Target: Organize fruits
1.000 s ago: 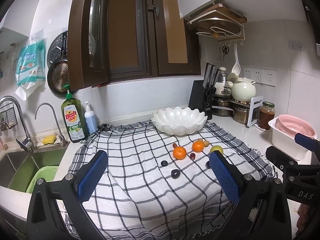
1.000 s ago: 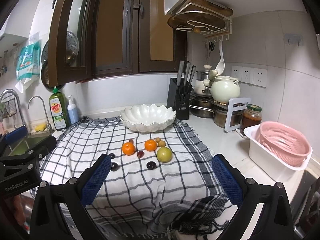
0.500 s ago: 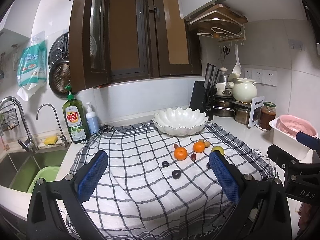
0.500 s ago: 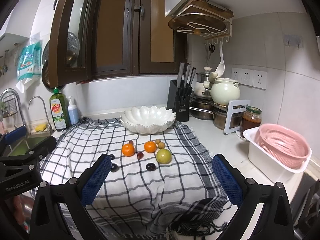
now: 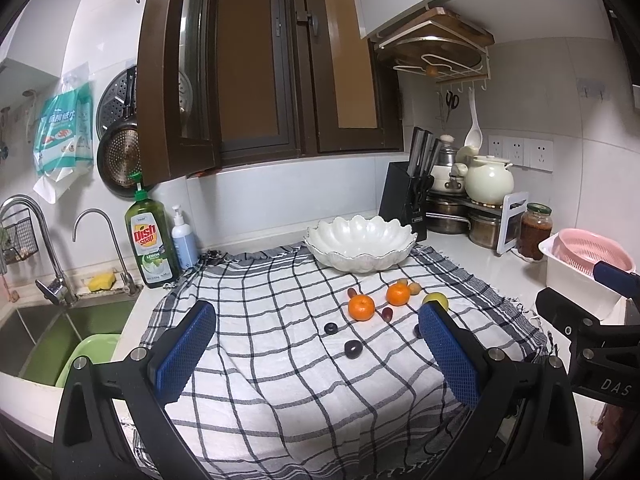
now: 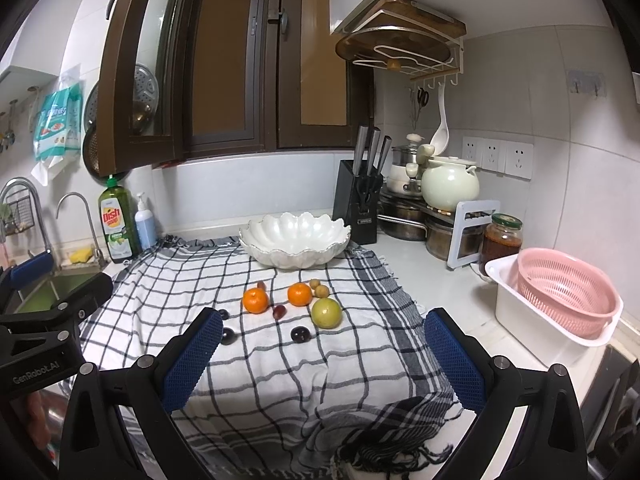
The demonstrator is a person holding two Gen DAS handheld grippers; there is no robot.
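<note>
Both grippers hang above the near edge of the checked cloth (image 6: 280, 364), and neither one has anything in it. The left gripper (image 5: 316, 350) has its blue pads spread wide, nothing between them but cloth. Same story on the right gripper (image 6: 324, 354): jaws wide apart, empty, well short of the fruit.

And the fruit lies scattered on the cloth ahead of both tools. From the right gripper, a yellow-green citrus fruit (image 6: 326, 312) lies straight ahead, just past the gap between the pads. A dark plum (image 6: 300, 334) lies nearest, just this side of the citrus. Further on, two mandarins: one (image 6: 255, 300) ahead to the left, the other (image 6: 299, 294) dead ahead. A reddish grape (image 6: 279, 311) lies between them, a little nearer. Two small tan fruits (image 6: 321, 290) sit just beyond the citrus, close to the second mandarin. Ahead of the left pad, two more dark plums (image 6: 228, 336), one partly hidden by that pad.

Beyond all of it, at the far edge of the cloth, stands the white scalloped bowl (image 6: 295, 240), nothing visible inside it.

From the left gripper, the mandarins (image 5: 361, 307) lie ahead and to the right, with a dark plum (image 5: 353, 349) nearest, and the right pad hides part of the citrus.
</note>
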